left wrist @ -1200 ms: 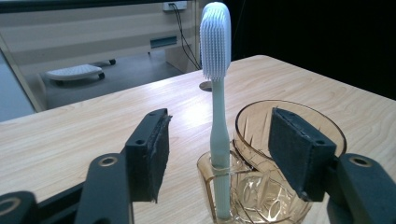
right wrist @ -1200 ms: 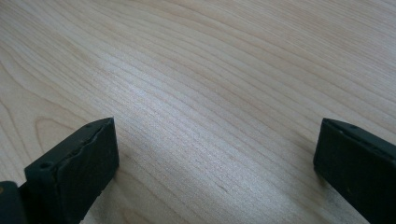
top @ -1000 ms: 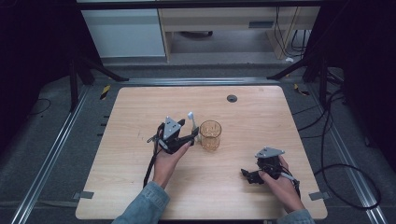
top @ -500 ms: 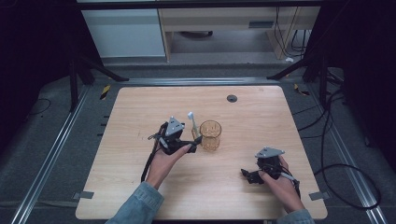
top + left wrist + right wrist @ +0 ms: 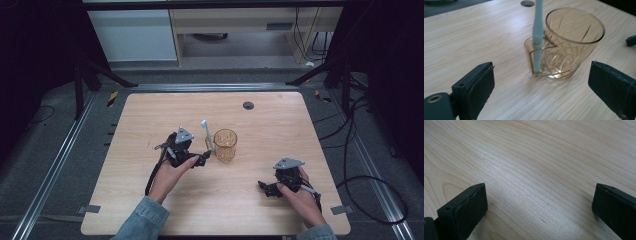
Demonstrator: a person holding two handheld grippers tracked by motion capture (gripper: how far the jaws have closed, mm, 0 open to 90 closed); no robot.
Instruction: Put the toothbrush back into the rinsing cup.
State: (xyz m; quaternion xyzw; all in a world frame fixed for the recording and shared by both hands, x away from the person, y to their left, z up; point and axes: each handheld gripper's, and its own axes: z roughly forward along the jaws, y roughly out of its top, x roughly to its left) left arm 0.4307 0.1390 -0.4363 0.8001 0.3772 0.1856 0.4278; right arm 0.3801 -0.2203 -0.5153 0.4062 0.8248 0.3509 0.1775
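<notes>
From above, the wooden table carries an amber cut-glass tumbler near its middle, with a pale blue toothbrush standing against the glass's left side, head up and leaning a little to the left. The left gripper sits just left of the glass, held low over the table, its tips pointing at the foot of the brush. The right gripper rests near the front right of the table, well apart from the glass. A small dark round grommet sits in the tabletop farther back.

In the left gripper view, the jaws stand wide apart, having just been opening, with nothing pressed between the pads. The toothbrush handle stands upright against the outside of the tumbler, seemingly tucked behind the glass's handle, its lower end on the table beside the base. The glass stands upright ahead of the jaws.

In the right gripper view, the jaws are spread wide over bare wood grain, holding nothing.
</notes>
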